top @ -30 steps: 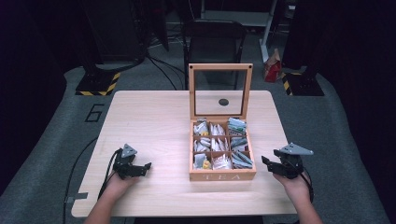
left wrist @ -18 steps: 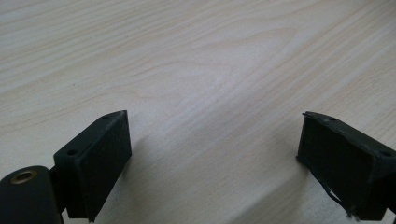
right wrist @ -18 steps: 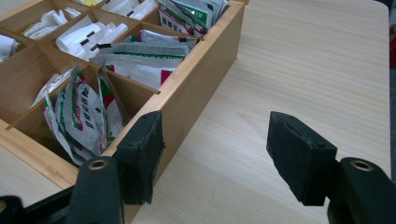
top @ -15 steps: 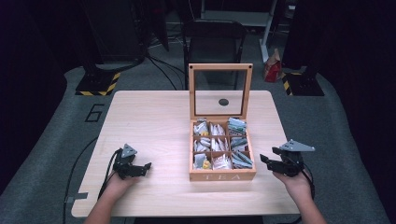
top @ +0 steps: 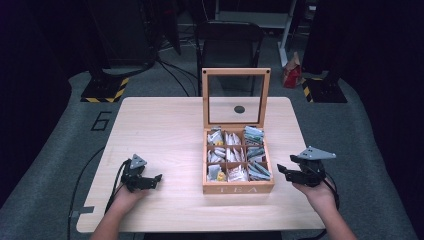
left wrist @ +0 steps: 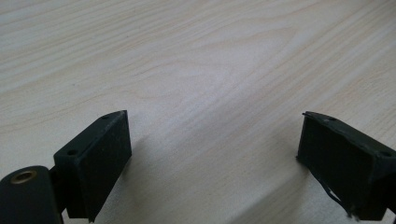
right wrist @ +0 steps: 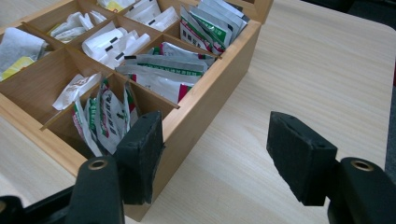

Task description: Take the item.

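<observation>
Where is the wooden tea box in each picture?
High view: the tea box sits in the middle of the table, lid standing open, between the two grippers.
Left gripper view: the box is not in this picture; bare table lies ahead of the fingers.
Right gripper view: the box fills the upper left, its near wall beside the left finger.
Shared landmark: the pale wood-grain table top.

A light wooden table (top: pixel 165 125) carries an open tea box (top: pixel 238 188).
</observation>
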Available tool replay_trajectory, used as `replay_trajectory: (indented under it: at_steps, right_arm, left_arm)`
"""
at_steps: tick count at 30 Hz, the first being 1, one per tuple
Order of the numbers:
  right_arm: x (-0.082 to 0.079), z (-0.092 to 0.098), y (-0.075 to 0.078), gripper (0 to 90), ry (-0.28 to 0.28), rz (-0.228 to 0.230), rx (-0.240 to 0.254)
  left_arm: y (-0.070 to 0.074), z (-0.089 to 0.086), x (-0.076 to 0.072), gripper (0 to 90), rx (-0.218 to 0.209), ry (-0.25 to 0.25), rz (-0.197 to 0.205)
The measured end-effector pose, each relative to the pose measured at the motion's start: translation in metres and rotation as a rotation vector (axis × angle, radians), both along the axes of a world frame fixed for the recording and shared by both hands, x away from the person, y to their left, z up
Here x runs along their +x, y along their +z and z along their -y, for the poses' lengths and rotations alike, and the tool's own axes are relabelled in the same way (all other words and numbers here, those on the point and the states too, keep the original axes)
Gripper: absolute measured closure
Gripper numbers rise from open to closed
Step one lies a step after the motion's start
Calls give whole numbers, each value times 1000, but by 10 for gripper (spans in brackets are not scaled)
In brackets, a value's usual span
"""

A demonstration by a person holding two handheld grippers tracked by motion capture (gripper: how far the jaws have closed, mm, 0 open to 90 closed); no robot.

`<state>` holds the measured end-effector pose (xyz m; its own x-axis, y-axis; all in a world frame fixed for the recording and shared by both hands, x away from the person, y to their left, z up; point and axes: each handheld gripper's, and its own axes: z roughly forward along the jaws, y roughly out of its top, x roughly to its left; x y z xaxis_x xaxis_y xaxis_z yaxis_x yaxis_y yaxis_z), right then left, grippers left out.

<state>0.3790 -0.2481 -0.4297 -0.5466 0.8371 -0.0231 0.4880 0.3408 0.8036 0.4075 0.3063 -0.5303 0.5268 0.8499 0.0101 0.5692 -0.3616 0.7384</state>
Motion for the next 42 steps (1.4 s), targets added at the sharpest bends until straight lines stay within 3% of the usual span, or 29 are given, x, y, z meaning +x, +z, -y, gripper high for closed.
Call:
replay_trajectory:
  at_steps: [10,20,34,42]
  right_arm:
    - [3,-5,11,370,38,2,19]
    - [5,-9,15,414,125,2,59]
    - [8,-12,19,450,182,-1,57]
    - [9,-18,17,530,213,-6,42]
  left_arm:
    - [0,0,0,93,-2,1,0]
    - [0,0,0,93,-1,0,1]
    - [0,0,0,93,-1,0,1]
    - [0,0,0,93,0,0,2]
